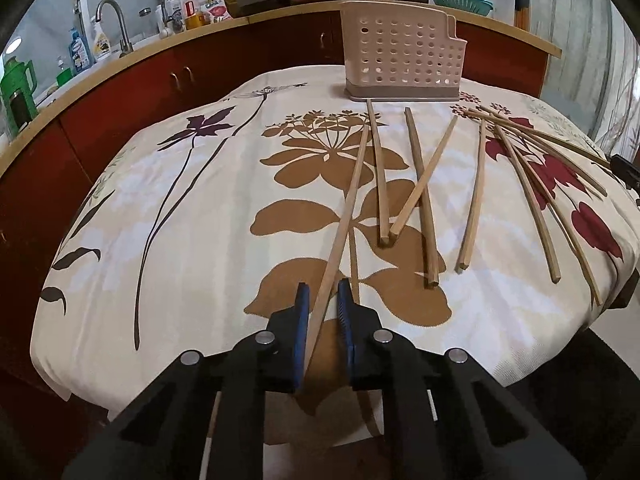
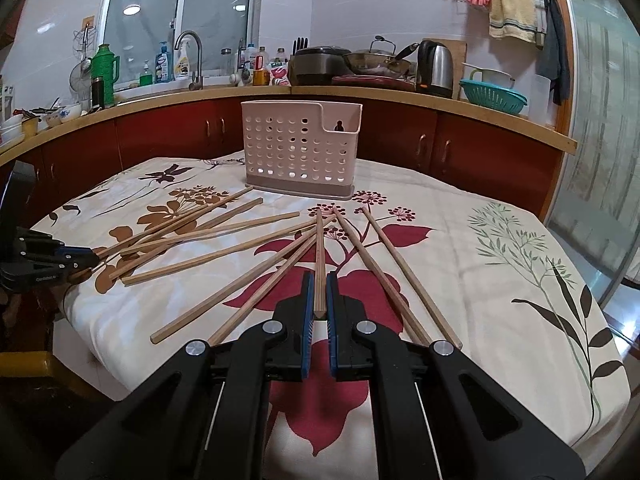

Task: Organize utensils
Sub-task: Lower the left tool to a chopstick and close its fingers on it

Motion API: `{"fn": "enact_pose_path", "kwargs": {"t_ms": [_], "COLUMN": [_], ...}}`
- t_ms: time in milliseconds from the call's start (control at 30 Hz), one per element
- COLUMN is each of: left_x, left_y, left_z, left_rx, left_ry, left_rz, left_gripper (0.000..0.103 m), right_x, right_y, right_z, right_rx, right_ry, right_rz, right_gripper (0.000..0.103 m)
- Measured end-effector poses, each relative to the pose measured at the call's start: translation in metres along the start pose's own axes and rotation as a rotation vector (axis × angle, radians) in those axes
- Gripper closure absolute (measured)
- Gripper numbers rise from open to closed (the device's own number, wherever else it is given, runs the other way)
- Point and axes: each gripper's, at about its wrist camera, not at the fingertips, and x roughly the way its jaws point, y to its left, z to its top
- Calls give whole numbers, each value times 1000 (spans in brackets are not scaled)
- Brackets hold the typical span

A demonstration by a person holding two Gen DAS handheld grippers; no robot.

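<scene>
A pale perforated utensil holder (image 1: 400, 52) (image 2: 300, 148) stands at the far edge of the flowered tablecloth (image 1: 180, 220). Several wooden chopsticks (image 1: 420, 192) (image 2: 224, 256) lie scattered on the cloth in front of it. One chopstick (image 1: 348, 208) runs between the blue pads of my left gripper (image 1: 322, 288); it lies against the left pad and a gap shows to the right pad. My right gripper (image 2: 319, 276) is shut on the near end of another chopstick (image 2: 319, 248), which points toward the holder. The left gripper (image 2: 90, 260) also shows at the left edge of the right wrist view.
Behind the table runs a red-fronted kitchen counter (image 2: 400, 100) with a sink tap (image 2: 192, 52), bottles, a wok (image 2: 376, 60), a kettle (image 2: 434, 66) and a teal colander (image 2: 492, 98). A glass door (image 2: 600, 160) stands to the right. The cloth's right part (image 2: 520, 280) holds no chopsticks.
</scene>
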Motion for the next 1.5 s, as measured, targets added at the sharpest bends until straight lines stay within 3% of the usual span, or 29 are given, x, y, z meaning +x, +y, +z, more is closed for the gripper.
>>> {"fn": "enact_pose_path", "kwargs": {"t_ms": [167, 367, 1233, 1500], "left_x": [0, -9, -87, -103], "left_y": [2, 2, -6, -10], "left_z": [-1, 1, 51, 66], "left_rx": [-6, -15, 16, 7], "left_ry": [11, -18, -333, -381], "left_rz": [-9, -9, 35, 20], "left_gripper": [87, 95, 96, 96], "right_x": [-1, -6, -32, -51], "right_y": [0, 0, -1, -2], "right_z": [-1, 1, 27, 45], "right_rx": [2, 3, 13, 18], "right_ry": [-4, -16, -99, -153], "right_rz": [-1, -3, -10, -14], "right_gripper": [96, 96, 96, 96]}}
